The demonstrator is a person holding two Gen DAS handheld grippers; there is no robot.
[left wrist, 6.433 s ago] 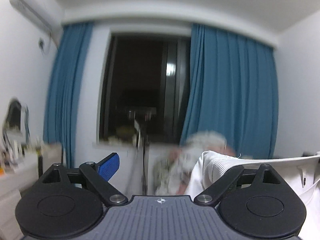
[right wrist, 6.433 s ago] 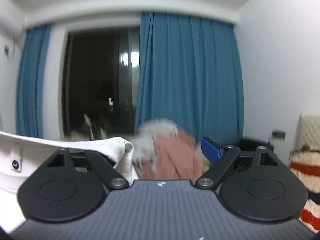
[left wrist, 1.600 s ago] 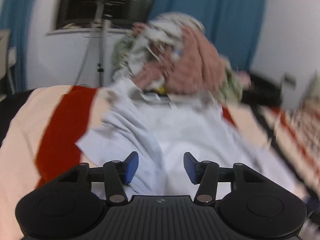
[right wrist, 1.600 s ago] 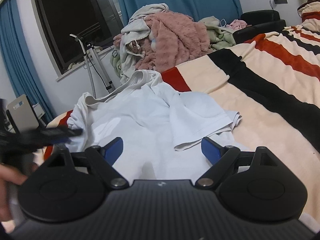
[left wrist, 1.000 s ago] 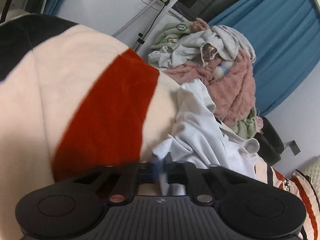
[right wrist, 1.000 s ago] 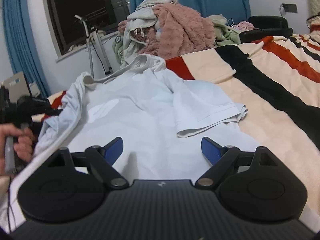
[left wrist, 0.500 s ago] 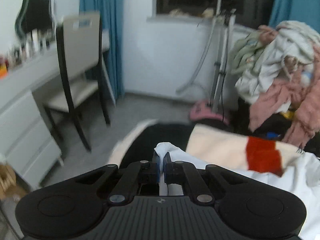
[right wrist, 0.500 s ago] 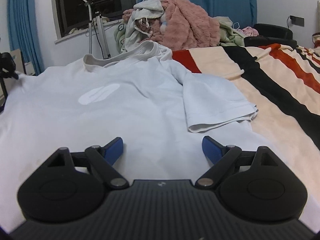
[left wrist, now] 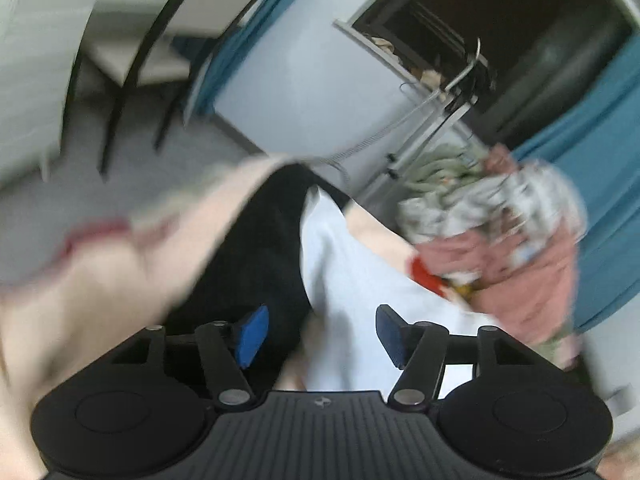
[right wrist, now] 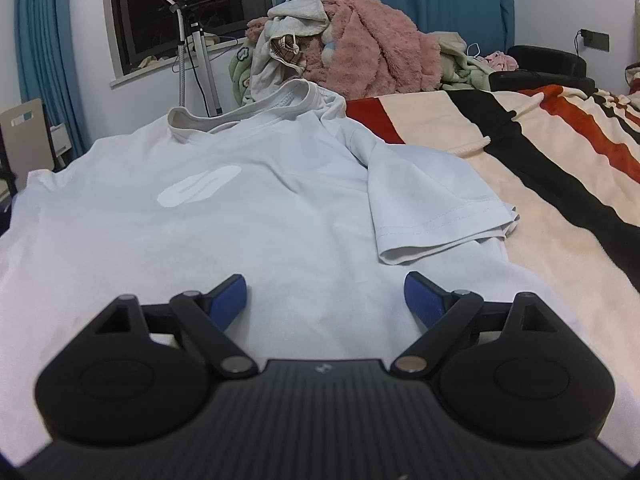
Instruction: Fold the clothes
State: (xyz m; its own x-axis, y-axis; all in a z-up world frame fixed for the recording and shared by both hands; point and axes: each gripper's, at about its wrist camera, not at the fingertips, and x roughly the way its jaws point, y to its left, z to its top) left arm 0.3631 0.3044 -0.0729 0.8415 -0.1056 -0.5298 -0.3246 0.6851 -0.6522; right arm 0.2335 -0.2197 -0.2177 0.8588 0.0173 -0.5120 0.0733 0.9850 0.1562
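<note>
Shirt (right wrist: pixel 240 216): a pale T-shirt lies face up on a striped blanket (right wrist: pixel 560 184), directly ahead of the right gripper (right wrist: pixel 325 292) and running away from it, collar (right wrist: pixel 244 114) at the far end. The right gripper hangs low over the near hem, its blue pads spread wide with nothing between them. Ahead and to its right, one sleeve (right wrist: pixel 436 216) is folded inward over the chest. Beyond the collar sits a pile of other clothes (right wrist: pixel 348 48), then a window and blue curtains.

The left gripper (left wrist: pixel 318 330), seen in a blurred, tilted view, has just been opening; its pads now stand apart, with the shirt's edge (left wrist: pixel 344 280) lying under and ahead of them but not pinched. To its left is the blanket's dark stripe, farther off a chair and floor.

The step in hand looks like spreading and flattening the shirt, nearly finished. The next move probably calls for straightening or squaring that right-hand sleeve, then each gripper pinching one side to start the fold.
</note>
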